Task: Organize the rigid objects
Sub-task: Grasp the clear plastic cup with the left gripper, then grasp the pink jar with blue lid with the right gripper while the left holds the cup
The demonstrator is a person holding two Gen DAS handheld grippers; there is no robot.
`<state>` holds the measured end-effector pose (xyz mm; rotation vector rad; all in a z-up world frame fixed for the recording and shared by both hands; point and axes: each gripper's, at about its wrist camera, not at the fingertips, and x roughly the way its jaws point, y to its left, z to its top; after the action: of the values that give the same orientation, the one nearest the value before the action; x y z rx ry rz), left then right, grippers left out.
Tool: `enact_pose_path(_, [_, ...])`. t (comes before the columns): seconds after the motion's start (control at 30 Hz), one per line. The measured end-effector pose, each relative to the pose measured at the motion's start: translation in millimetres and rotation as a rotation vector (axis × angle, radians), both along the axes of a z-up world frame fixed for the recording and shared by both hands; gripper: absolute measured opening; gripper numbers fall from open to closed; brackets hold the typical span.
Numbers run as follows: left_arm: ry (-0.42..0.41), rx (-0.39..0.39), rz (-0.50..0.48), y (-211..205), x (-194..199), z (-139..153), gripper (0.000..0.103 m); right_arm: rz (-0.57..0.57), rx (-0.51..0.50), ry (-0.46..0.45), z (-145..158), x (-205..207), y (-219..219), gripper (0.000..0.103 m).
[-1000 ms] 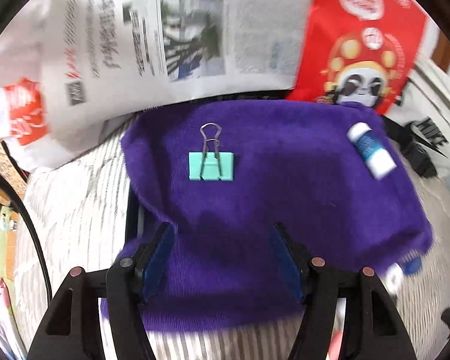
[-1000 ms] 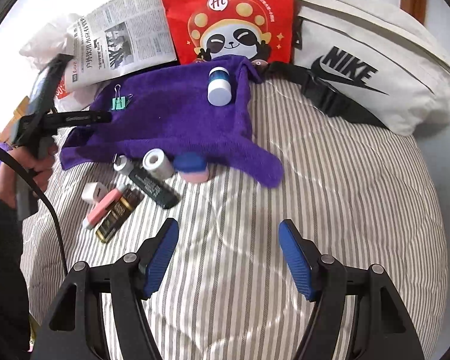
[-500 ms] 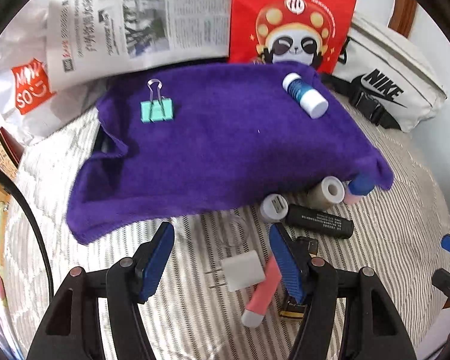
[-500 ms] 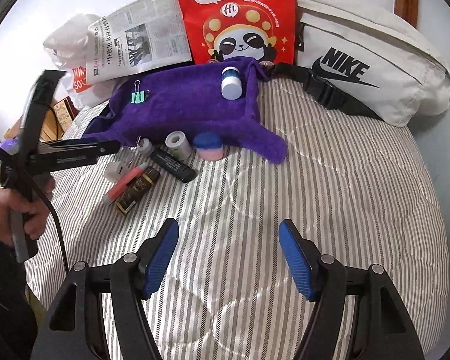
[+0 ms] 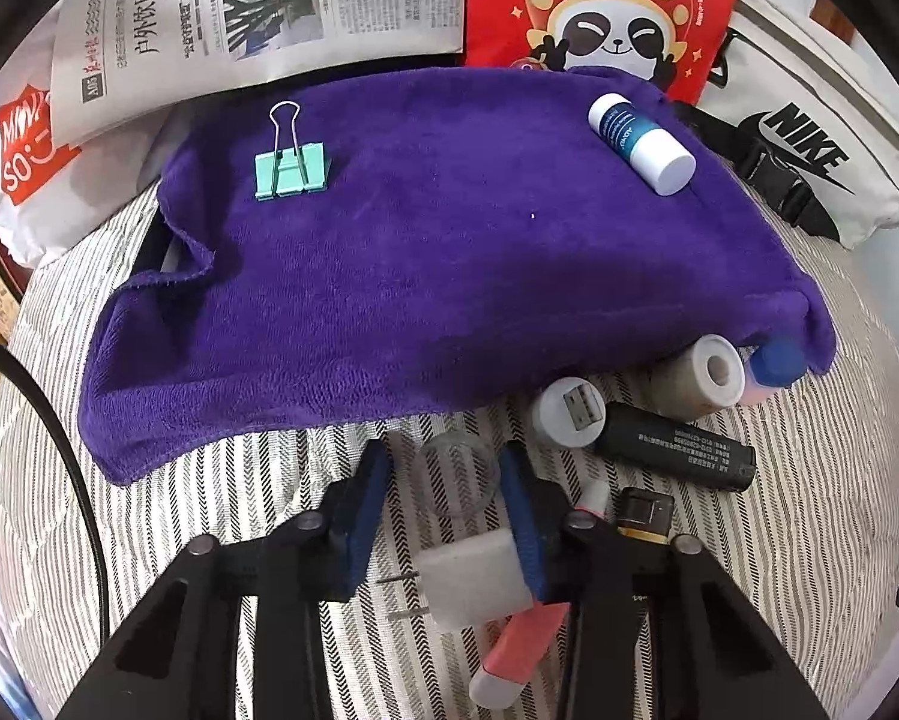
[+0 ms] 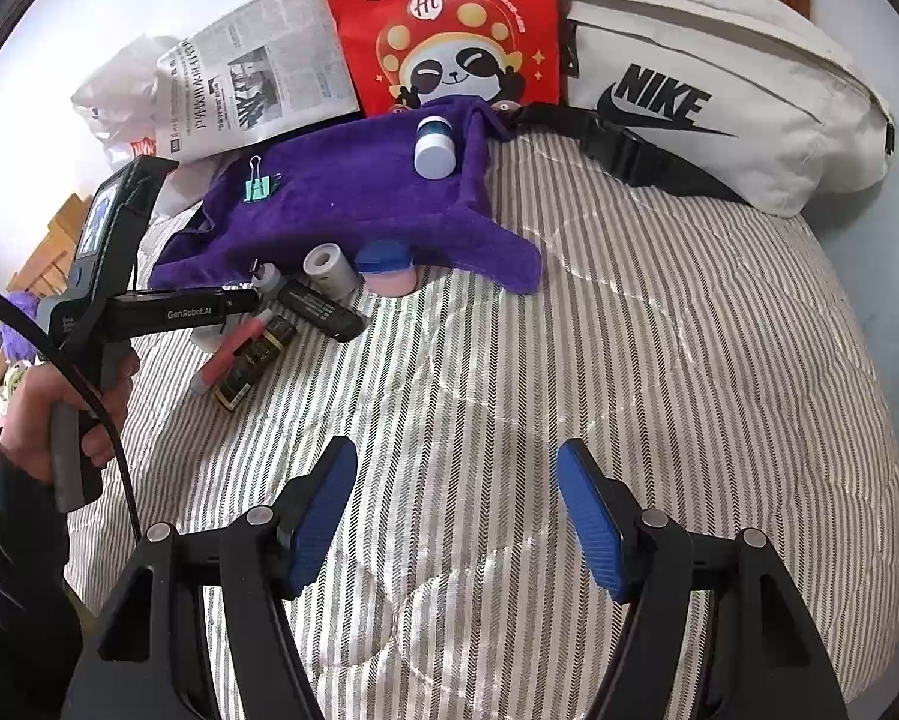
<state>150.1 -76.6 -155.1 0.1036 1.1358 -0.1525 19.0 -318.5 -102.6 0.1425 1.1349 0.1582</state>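
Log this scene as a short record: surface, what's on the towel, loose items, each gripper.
surface: striped bedcover
purple towel: holds a mint binder clip and a blue-and-white bottle
loose by towel's near edge: white charger plug, black tube, pink tube, grey roll
left gripper: jaws have just been closing; clear ring between them, pads apparently not yet pressing
right gripper: open above the bedcover, nothing between

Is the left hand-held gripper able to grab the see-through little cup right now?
Probably yes. The left hand-held gripper has just been closing with the clear cup between its fingers, and nothing lies over the cup.
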Motion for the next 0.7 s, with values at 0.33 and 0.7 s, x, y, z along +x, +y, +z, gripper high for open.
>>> enact_pose_path(0.33, [-0.036, -0.018, 0.030, 28.9, -0.1, 13.9, 0.025, 0.028, -0.032, -0.016, -6.6, 23.1, 20.7, 0.069])
enact_pose_path(0.7, [-0.047, -0.015, 0.117, 93.1, -26.0, 8.5, 0.025, -0.030, -0.036, -0.066, -22.3, 77.3, 48.2, 0.068])
